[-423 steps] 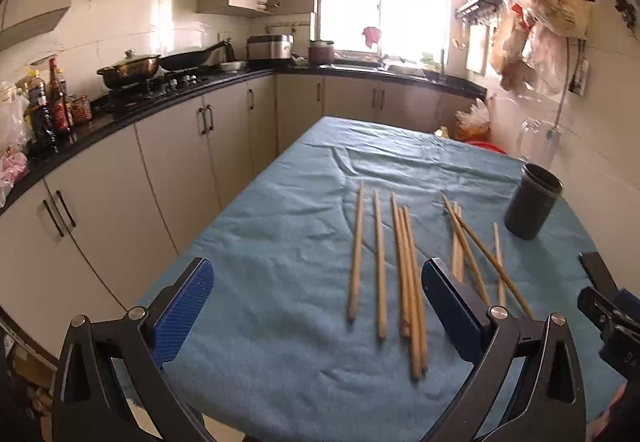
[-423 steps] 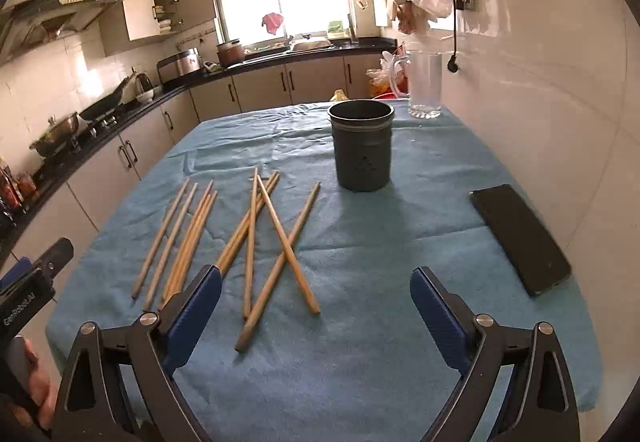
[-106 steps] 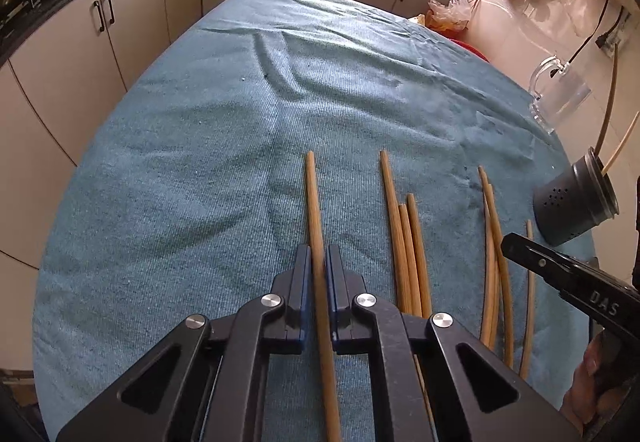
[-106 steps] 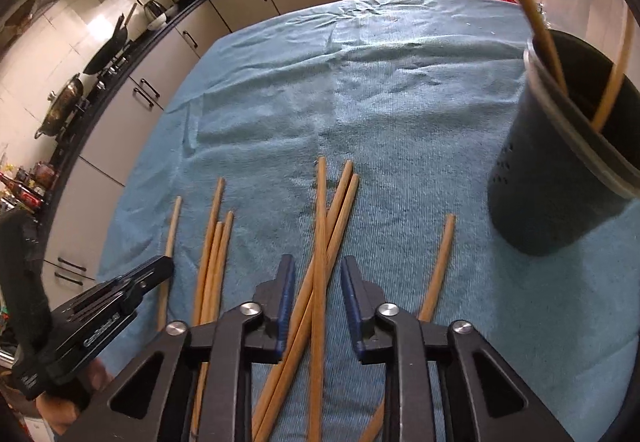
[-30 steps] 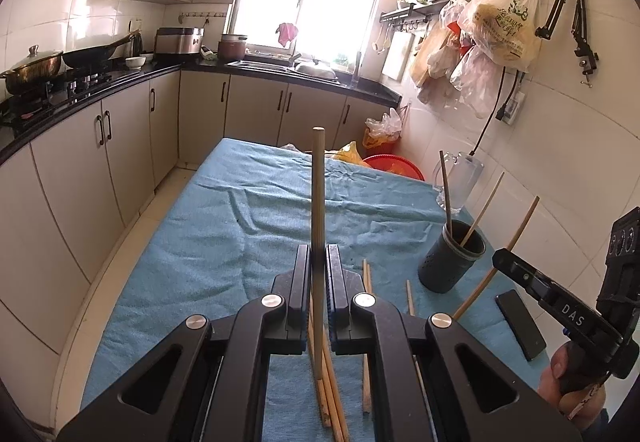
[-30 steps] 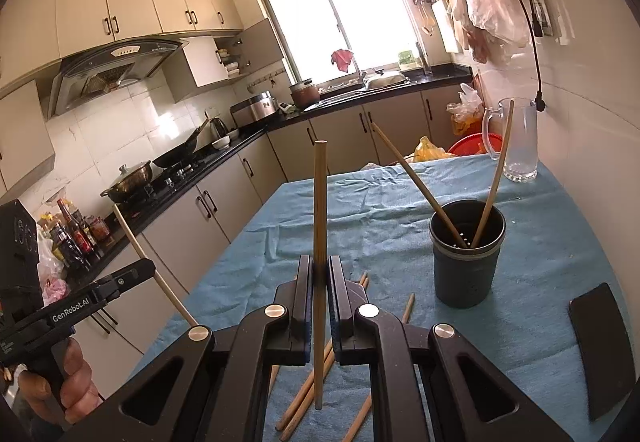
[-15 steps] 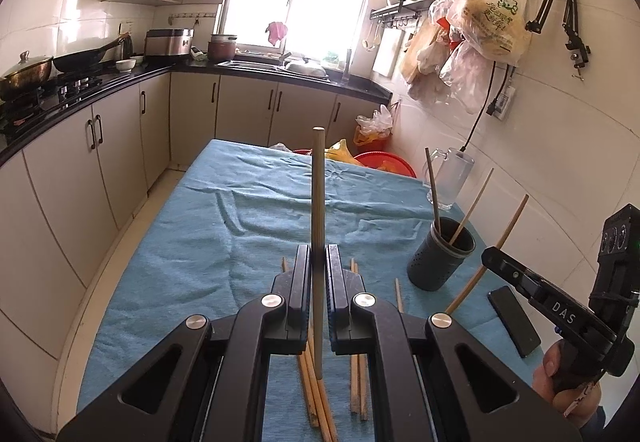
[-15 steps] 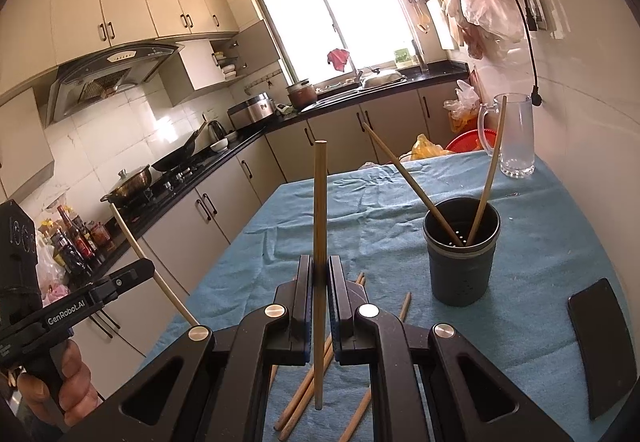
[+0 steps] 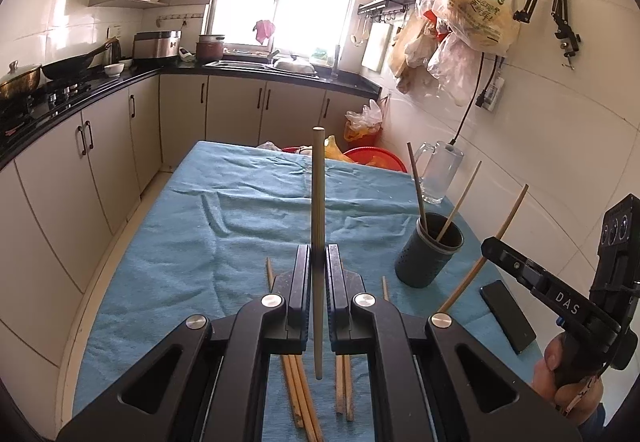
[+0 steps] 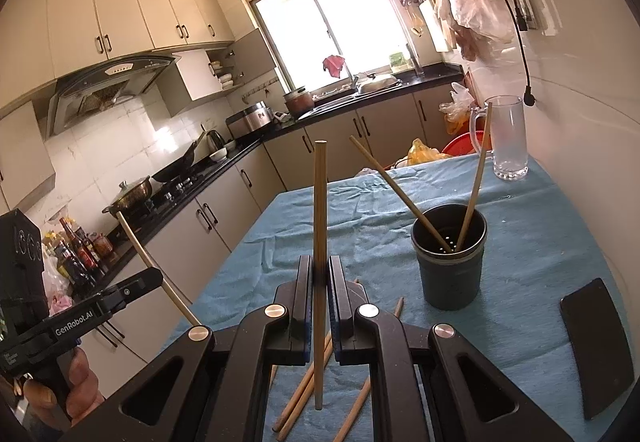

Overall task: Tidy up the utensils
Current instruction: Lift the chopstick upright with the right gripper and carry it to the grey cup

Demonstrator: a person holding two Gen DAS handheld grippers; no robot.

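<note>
I judge I'm mid-transfer: each gripper carries one chopstick, lifted clear of the worktop (image 9: 208, 226), and the next move is to bring them over the dark cup (image 10: 449, 262) and drop them in tip-down. That calls for lining each stick with the cup's mouth and missing the two sticks already leaning inside it

The left gripper (image 9: 318, 290) has its jaws pressed together on a chopstick (image 9: 318, 201), pinched around mid-length and standing upright, its lower end hanging free. The right gripper (image 10: 319, 298) pinches its own chopstick (image 10: 320, 209) the same way, upright. Both are held level above the worktop, facing the window, left of the cup and on its near side

The cup stands on the blue cloth with a glass mug (image 10: 507, 133) beyond it and a black phone (image 10: 596, 342) on its near right. More loose chopsticks (image 9: 298, 394) lie flat on the cloth below the grippers, to the cup's near left, so several trips remain, I'd say
</note>
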